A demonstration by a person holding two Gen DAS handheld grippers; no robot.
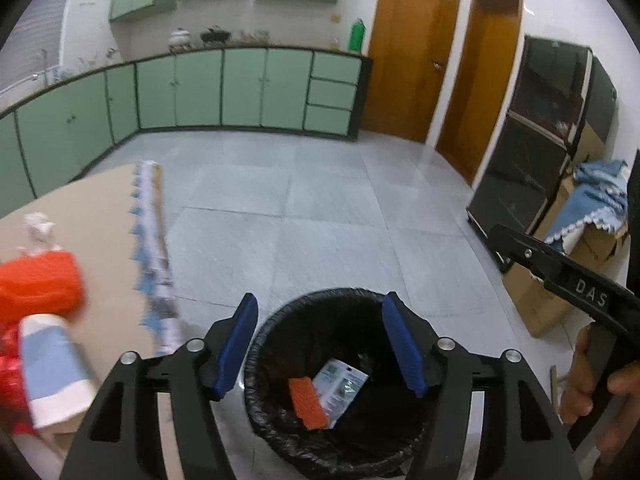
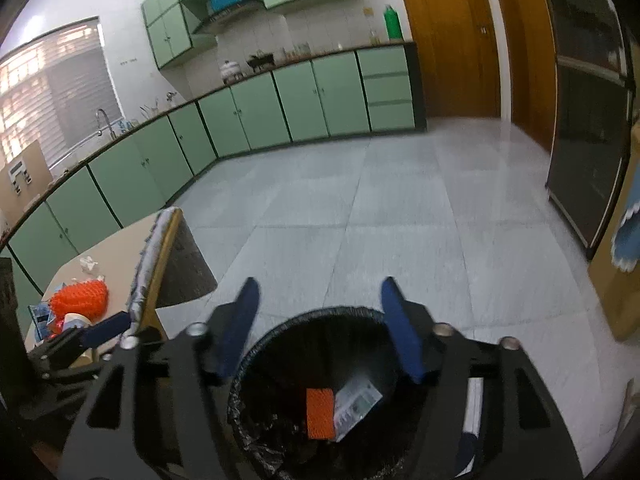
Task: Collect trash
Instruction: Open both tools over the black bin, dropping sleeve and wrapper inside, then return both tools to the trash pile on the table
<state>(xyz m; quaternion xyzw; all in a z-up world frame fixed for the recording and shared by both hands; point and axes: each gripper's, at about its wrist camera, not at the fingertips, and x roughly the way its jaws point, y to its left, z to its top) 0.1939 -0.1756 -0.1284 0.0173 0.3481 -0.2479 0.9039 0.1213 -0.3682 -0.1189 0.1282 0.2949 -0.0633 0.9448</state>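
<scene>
A round bin with a black liner [image 1: 276, 320] stands on the floor beside the table; it also shows in the right wrist view [image 2: 256, 344]. Inside lie an orange piece [image 1: 308, 404] [image 2: 320, 414] and a white printed wrapper [image 1: 340, 386] [image 2: 356, 402]. My left gripper [image 1: 320, 344] is open and empty above the bin. My right gripper [image 2: 320, 328] is open and empty above the bin too. On the table lie an orange mesh item [image 1: 38, 284] [image 2: 80, 300], a crumpled white tissue [image 1: 38, 228] [image 2: 88, 264] and a blue-and-white cup [image 1: 52, 368].
The tan table [image 1: 100, 208] is at the left, with a patterned cloth [image 1: 154, 248] along its edge. Green cabinets [image 1: 200, 88] line the far wall. Wooden doors [image 1: 412, 52], a dark cabinet [image 1: 532, 140] and cardboard boxes [image 1: 536, 304] stand at the right.
</scene>
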